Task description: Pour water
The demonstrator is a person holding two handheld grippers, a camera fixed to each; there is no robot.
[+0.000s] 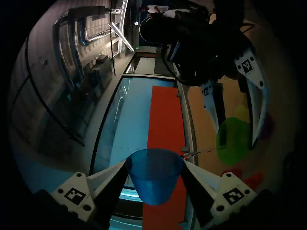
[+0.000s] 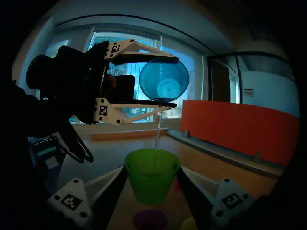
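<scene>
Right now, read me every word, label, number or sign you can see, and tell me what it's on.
No readable text.
White sign on the far wall: too small to read.
Square markers beside the jaws: patterns, no words.
No print visible on the blue cup or the green cup.

No words, numbers or brands are reading legibly. Black-and-white square coded markers (image 1: 75,195) are sitting on the white plastic left gripper (image 1: 154,163); a small pale wall sign (image 2: 248,92) is showing too blurred to read.
</scene>
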